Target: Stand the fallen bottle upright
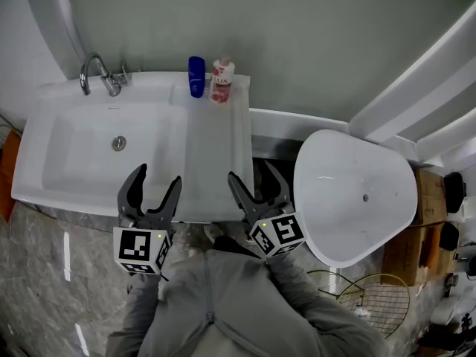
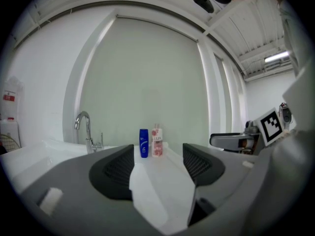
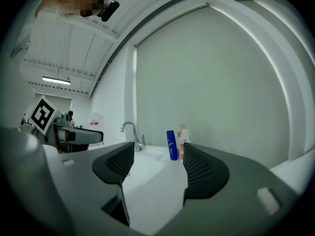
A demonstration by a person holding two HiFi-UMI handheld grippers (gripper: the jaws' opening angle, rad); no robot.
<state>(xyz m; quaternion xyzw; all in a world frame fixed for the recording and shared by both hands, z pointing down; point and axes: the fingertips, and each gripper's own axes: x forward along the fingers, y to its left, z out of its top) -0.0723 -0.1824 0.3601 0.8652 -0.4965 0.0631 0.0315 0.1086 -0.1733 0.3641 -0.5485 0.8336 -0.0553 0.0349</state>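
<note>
White sink point(image 1: 74, 147) left, chrome faucet point(image 1: 108, 82) at its far edge. White tub point(image 1: 349, 214) right, wire basket point(image 1: 383, 303) near-right.

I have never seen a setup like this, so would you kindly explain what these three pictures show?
There is no robot: a person holds a two-jaw tool in each hand. The top-down picture comes from a camera on the person's head; the other two come from cameras riding on each tool, looking along its jaws. The left hand-held gripper and the right hand-held gripper both have jaws apart and hold nothing. Ahead is a white counter with a sink and faucet. At its back stand a blue bottle and a pink-and-white bottle, both upright. A white tub sits to the right.
</note>
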